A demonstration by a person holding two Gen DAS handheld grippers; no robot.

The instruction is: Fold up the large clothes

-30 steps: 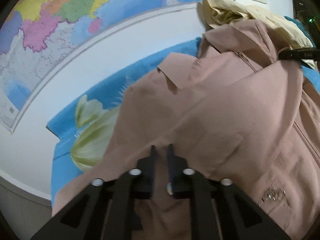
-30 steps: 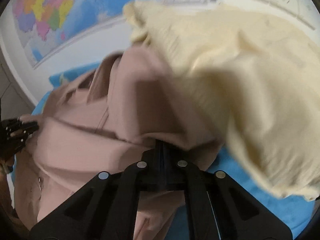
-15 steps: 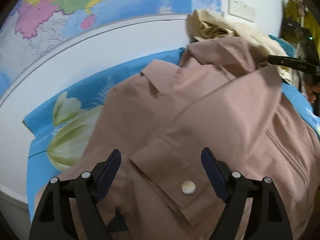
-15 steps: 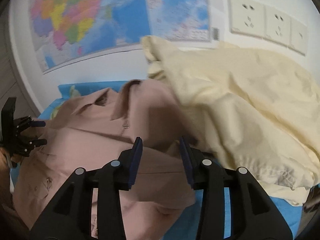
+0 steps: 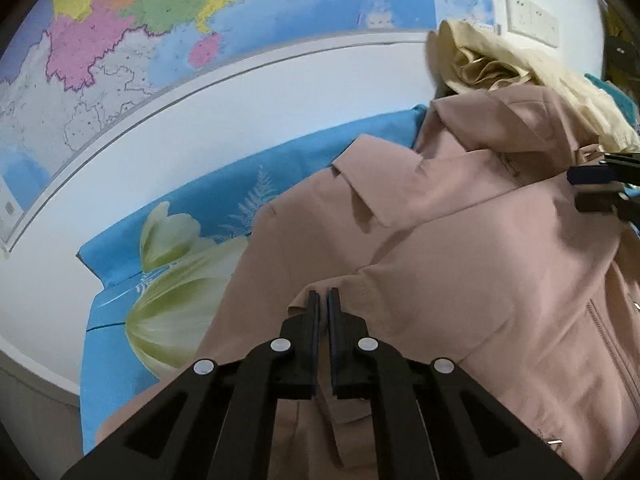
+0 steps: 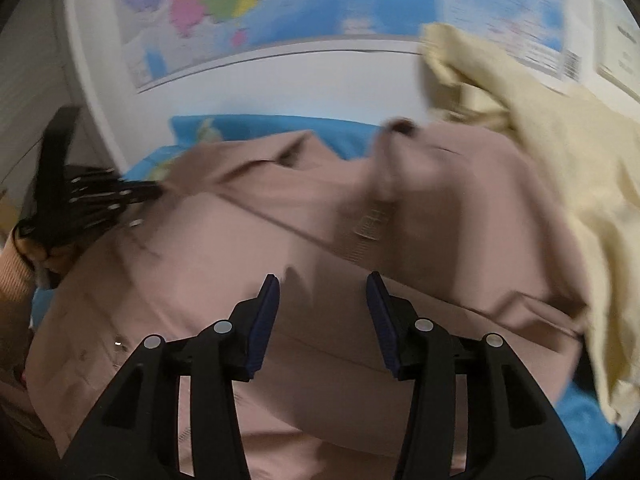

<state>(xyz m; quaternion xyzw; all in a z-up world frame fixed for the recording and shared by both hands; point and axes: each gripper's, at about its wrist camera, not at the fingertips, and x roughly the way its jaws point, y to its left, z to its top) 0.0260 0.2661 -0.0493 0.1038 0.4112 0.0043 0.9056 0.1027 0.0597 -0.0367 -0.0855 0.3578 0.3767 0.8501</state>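
Behind everything hangs a coloured wall map (image 5: 168, 32) on a white wall, above a counter covered by a blue cloth (image 5: 224, 184) printed with pale green flowers.

In the left wrist view, the left tongs (image 5: 323, 300) are pressed together at 6 o'clock, having just closed, and they pinch a fold of the dusty-pink jacket (image 5: 460, 248). The fold rises into a small ridge right at their tips. From there the jacket spreads outward to 3 o'clock and up toward 1 o'clock, lying on the blue cloth with its collar flap turned out near the centre and a zip line running down its right side. At 1 o'clock a crumpled cream garment (image 5: 492, 64) sits against the wall, touching the far edge of the jacket. At 3 o'clock the tips of the right tongs (image 5: 600, 188) reach in over the jacket.

In the right wrist view, which is blurred, the right tongs (image 6: 322, 300) stand spread at 6 o'clock, their jaws having just opened a little further, hovering above the pink jacket with no cloth pinched between the blue-lined fingers (image 6: 264, 320). The jacket fills the middle of that view; the cream garment drapes over it from 1 to 4 o'clock. At 9 o'clock the left tongs meet the jacket's edge, held by a hand (image 6: 36, 240) with a ribbed peach sleeve (image 6: 12, 276).

No containers show in either view.
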